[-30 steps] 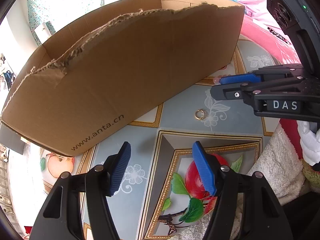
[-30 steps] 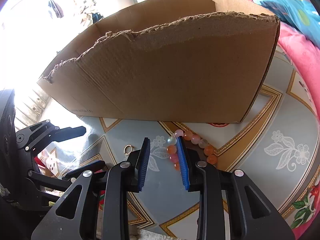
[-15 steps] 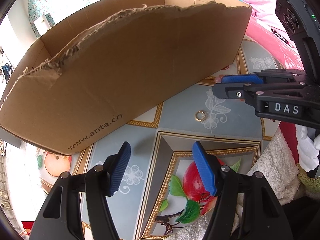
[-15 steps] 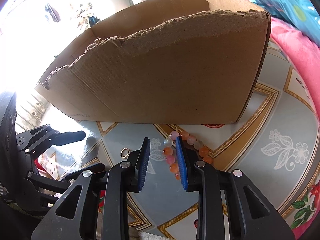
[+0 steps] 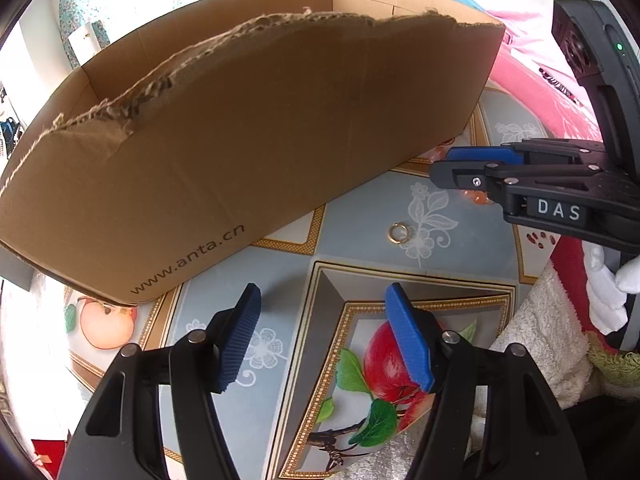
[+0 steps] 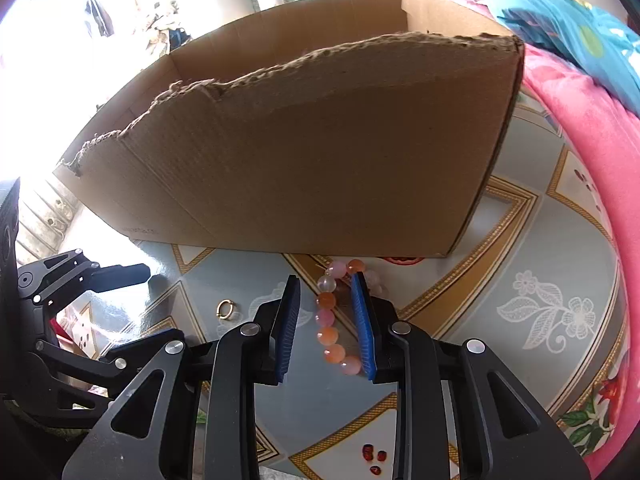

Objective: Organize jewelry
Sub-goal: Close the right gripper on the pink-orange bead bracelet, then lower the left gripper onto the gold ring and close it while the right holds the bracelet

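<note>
A bracelet of orange and pink beads [image 6: 328, 316] lies on the patterned tablecloth in front of a torn cardboard box [image 6: 304, 160]. My right gripper [image 6: 326, 330] is open and down over the bracelet, with its left strand between the blue pads and the right pad [image 6: 362, 320] over the loop. A small gold ring [image 5: 397, 233] lies on the cloth, also seen in the right wrist view [image 6: 225, 309]. My left gripper [image 5: 326, 338] is open and empty above the cloth, short of the ring. The right gripper shows at the right in the left wrist view [image 5: 460, 166].
The box [image 5: 240, 140] marked www.anta.cn fills the back of the table. Pink bedding [image 6: 592, 128] lies to the right. A white towel [image 5: 540, 336] lies at the near right. Small red beads [image 6: 374, 456] lie on the cloth near the front edge.
My right gripper has moved forward and down over the bracelet, and its jaws have widened a little around the beads. The left gripper has barely moved.
</note>
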Available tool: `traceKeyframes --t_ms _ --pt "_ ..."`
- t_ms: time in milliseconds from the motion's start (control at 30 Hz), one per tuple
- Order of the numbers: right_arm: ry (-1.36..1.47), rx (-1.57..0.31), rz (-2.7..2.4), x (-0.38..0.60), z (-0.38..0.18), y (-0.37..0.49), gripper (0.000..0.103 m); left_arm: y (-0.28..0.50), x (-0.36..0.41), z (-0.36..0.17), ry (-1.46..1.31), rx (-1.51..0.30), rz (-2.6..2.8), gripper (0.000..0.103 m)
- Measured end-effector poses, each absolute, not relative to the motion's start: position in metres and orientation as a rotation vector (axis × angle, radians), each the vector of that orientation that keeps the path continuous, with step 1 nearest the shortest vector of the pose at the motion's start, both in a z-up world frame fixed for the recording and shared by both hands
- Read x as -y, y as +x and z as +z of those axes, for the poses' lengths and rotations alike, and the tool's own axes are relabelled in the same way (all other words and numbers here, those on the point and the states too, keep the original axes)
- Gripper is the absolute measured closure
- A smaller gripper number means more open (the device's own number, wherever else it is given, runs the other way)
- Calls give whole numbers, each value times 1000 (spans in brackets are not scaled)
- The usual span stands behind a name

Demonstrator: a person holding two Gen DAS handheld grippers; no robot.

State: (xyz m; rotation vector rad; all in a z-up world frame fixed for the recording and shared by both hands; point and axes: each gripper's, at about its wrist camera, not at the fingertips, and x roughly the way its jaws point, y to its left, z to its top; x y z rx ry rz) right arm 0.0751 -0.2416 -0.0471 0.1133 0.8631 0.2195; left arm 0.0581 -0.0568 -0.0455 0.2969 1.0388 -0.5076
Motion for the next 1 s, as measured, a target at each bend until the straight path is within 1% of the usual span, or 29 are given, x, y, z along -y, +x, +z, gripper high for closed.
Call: traceKeyframes --t_ms 100,133,200,267,300,367,500,1000 --pt "143 -858 204 248 -48 76 77 56 46 -42 200 -1028 -593 41" --pt "150 -856 201 249 -48 76 77 56 46 -40 177 -1020 -619 45" --pt "162 -850 200 250 -49 76 77 57 47 -36 154 -1001 -665 48" --pt "167 -844 200 250 -49 76 77 59 52 -35 144 -989 -699 56" --pt "170 -842 202 251 -50 75 77 60 54 -35 139 -989 -713 57" --pt "183 -838 211 255 -51 75 77 64 59 -37 129 -1002 -734 64" --pt "208 -830 231 270 -52 70 77 71 66 -44 121 -1048 -738 71" --pt "270 -811 285 301 -54 66 77 67 92 -44 130 -1089 -800 72"
